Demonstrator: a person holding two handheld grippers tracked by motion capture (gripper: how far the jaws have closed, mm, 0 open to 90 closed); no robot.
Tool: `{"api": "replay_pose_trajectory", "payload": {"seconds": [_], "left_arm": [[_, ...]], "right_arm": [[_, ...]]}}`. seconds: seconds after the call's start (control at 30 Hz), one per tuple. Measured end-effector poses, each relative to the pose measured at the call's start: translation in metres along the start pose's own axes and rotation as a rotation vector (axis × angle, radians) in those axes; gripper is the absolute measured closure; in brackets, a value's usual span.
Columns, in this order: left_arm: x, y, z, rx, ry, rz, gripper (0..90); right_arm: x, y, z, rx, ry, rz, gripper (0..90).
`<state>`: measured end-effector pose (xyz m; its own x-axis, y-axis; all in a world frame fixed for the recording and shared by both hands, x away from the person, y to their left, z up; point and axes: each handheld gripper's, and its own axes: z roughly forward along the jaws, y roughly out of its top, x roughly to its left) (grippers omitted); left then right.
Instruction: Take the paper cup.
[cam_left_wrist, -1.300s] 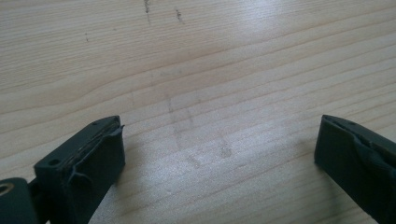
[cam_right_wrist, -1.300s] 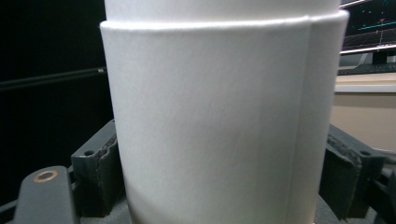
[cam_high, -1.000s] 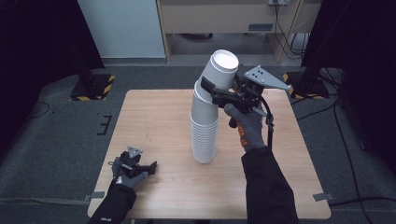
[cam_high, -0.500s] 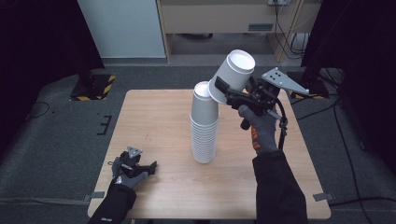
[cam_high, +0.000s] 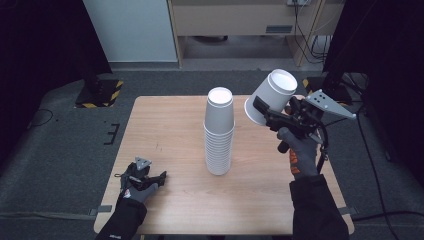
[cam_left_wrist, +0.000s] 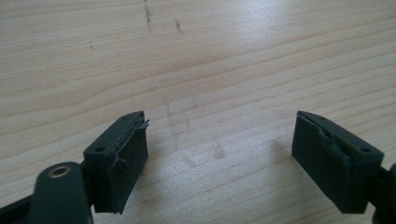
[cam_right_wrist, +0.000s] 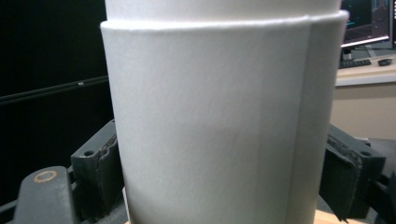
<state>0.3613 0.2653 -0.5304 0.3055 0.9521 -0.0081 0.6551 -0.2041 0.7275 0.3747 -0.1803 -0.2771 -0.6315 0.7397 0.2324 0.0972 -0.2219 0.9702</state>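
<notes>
One cup (cam_high: 270, 96) lifted off stack (cam_high: 219, 135)

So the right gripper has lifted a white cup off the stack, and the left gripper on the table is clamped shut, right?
Not quite. The left gripper is open: the left gripper view shows its jaws wide apart over bare table. The right gripper does hold a white cup beside the stack.

1. You work at a light wooden table (cam_high: 170, 130); its grain carries dark scuff marks (cam_left_wrist: 148, 14).
2. Around it you have grey carpet (cam_high: 60, 150), with black tape marks (cam_high: 112, 134) just off the table's left edge.
3. Beyond the far left corner stands a yellow-and-black striped base (cam_high: 98, 93).
4. Behind the table you face a white panel (cam_high: 130, 30) and a wooden cabinet (cam_high: 235, 15), with cables (cam_high: 305, 30) hanging to its right.
5. Farther off, a lit monitor (cam_right_wrist: 366, 21) and keyboard (cam_right_wrist: 355, 63) sit on a desk.
</notes>
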Motion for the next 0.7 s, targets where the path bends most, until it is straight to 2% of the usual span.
{"api": "replay_pose_trajectory", "payload": {"seconds": [0.33, 0.43, 0.67, 0.7], "left_arm": [[-0.009, 0.006, -0.008, -0.058, -0.028, 0.032, 25.8], [-0.015, 0.009, -0.011, -0.087, -0.059, 0.038, 30.0], [-0.026, 0.014, -0.017, -0.134, -0.096, 0.072, 31.2], [-0.031, 0.015, -0.019, -0.151, -0.116, 0.074, 31.2]], "right_arm": [[-0.015, -0.014, -0.023, 0.02, -0.033, 0.026, 15.9], [-0.022, -0.022, -0.031, 0.032, -0.042, 0.046, 15.9], [-0.032, -0.038, -0.042, 0.052, -0.052, 0.079, 15.9], [-0.035, -0.044, -0.045, 0.057, -0.057, 0.094, 15.9]]}}
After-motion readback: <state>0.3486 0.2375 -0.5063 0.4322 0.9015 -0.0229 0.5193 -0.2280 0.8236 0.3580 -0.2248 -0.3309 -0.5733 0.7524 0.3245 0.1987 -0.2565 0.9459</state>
